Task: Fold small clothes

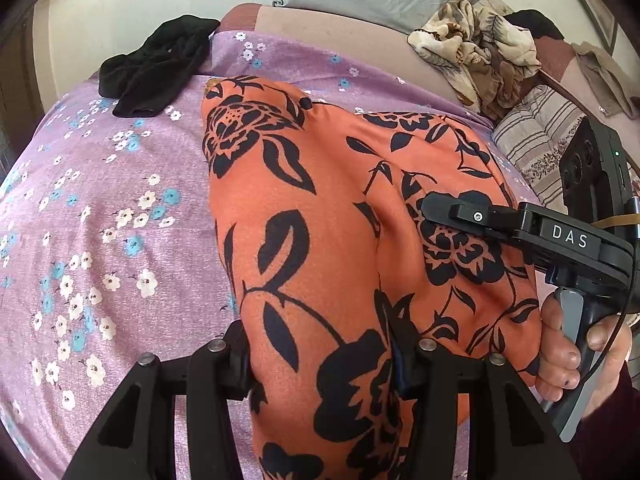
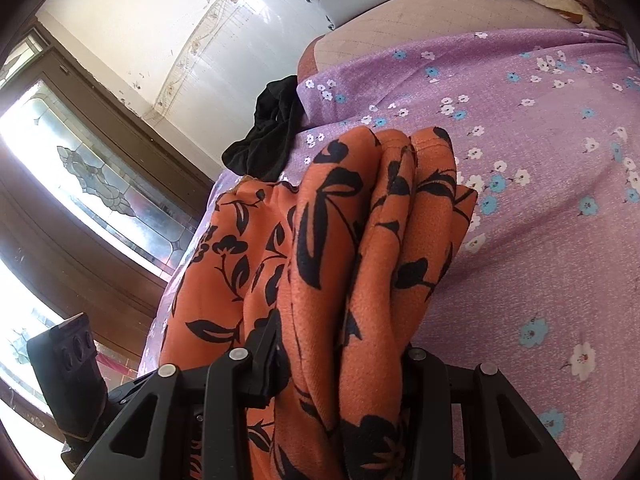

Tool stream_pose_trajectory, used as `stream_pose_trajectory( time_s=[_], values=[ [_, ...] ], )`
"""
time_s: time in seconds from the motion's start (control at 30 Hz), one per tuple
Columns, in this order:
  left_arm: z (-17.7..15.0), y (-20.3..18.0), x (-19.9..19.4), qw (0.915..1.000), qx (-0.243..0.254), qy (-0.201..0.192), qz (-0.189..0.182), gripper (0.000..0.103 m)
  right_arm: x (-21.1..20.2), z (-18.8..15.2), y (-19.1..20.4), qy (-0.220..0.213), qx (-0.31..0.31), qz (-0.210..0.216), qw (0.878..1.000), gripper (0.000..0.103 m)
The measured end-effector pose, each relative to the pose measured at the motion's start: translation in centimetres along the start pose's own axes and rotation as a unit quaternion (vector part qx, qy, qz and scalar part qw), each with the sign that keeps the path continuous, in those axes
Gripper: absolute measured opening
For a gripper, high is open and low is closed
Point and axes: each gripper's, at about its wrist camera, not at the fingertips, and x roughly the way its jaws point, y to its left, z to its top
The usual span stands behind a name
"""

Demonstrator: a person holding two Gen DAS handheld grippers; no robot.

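Draping loosely between the two tools, the orange floral garment [image 1: 320, 220] reads as thin, light woven cloth with a slightly crepe-like grain — soft, limp, and likely a little slippery, so it should sag and slide wherever it is not pinched. It hangs just above the bed, over a lilac bedspread [image 1: 100, 220] printed with small white and blue blossoms.

Starting at the left, a crumpled black garment [image 1: 160, 64] lies on the bedspread's far corner, matte and knit-looking. The left hand-held gripper [image 1: 320, 368] is clamped on a lower fold of the orange cloth, its fingers pressing the fabric from both sides. Further right, the right hand-held gripper [image 2: 340, 360] pinches a bunched stack of several layers, pleats standing upright between its fingers; the person's right hand [image 1: 568, 352] wraps its handle. Beyond it, a cream and brown floral cloth [image 1: 476, 48] sits heaped on the bed, with a striped cushion [image 1: 540, 140] nearby.

A hem or seam edge seems the safest hold: gripping a single loose layer would probably let the rest slip out and spoil the fold.
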Motion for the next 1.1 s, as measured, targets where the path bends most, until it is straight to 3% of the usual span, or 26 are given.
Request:
stream_pose_trajectory(
  time_s=[1.1],
  values=[
    [-1.0,3.4,2.0,0.998,-0.035,0.049,0.02,0.056,4.6,-1.1,0.4,0.053,0.001,-0.026,0.998,0.04]
  ],
)
